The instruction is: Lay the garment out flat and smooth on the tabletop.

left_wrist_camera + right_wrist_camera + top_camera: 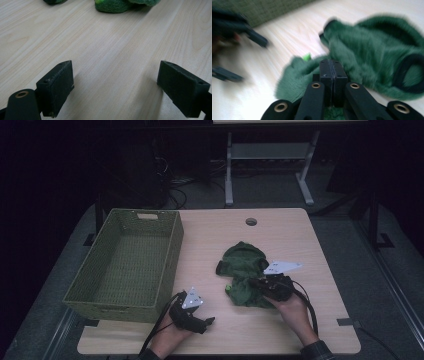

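A crumpled green fleece garment (242,265) with dark trim lies right of centre on the wooden table (295,235). My right gripper (253,282) rests at the garment's near edge. In the right gripper view its pads (333,67) are pressed flat together over the green fleece garment (372,47), with no cloth visible between the tips, though fleece shows under its arms. My left gripper (207,322) sits low near the table's front edge, left of the garment. In the left gripper view the left gripper (122,87) is open over bare wood, and the garment's edge (112,5) lies farther ahead.
A green woven basket (172,250) stands on the left half of the table, its wall (262,10) in the right gripper view too. A round cable hole (251,221) sits near the far edge. Beyond the table are a dark floor and a white desk frame (229,175).
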`<state>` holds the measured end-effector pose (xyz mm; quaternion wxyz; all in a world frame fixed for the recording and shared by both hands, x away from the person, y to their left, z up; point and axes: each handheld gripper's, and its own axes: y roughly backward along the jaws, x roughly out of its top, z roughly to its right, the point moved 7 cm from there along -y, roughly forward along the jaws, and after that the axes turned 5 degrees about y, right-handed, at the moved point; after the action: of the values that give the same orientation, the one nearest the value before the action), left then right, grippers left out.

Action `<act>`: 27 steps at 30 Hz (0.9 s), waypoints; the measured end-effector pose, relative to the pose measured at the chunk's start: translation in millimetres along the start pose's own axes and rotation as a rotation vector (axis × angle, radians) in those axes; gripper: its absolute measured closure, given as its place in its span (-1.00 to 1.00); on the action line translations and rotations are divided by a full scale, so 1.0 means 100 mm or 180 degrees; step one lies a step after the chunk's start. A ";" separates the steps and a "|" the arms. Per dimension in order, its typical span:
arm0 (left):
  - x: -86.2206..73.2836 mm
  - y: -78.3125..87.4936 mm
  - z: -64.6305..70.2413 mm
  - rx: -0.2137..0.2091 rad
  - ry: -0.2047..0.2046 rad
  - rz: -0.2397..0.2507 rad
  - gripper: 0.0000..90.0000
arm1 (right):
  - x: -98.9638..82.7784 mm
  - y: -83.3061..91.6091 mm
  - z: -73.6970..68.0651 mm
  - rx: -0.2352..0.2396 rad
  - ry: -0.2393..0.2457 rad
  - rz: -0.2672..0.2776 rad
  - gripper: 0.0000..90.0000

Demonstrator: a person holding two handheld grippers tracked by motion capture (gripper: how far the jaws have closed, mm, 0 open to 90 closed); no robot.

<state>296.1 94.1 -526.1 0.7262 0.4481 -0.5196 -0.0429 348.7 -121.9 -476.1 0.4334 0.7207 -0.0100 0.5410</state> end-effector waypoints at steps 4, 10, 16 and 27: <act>0.00 0.00 0.00 -0.0001 0.0002 0.0001 -0.72 | -0.10 -0.18 0.00 0.0008 -0.0010 -0.0247 0.99; 0.00 0.00 0.00 -0.0005 0.0011 0.0001 -0.72 | -0.26 -0.30 0.04 0.0032 -0.0097 -0.0429 1.00; 0.00 0.00 0.00 0.0000 -0.0003 0.0000 -0.72 | -0.14 -0.10 0.09 0.0000 -0.0126 -0.0077 0.86; 0.00 0.00 0.00 -0.0005 0.0011 0.0000 -0.72 | -0.28 0.36 0.26 -0.0103 -0.0120 -0.0003 0.43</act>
<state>296.0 93.9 -526.1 0.7274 0.4476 -0.5184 -0.0425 339.3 -173.7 -476.8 0.4450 0.7237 -0.0266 0.5269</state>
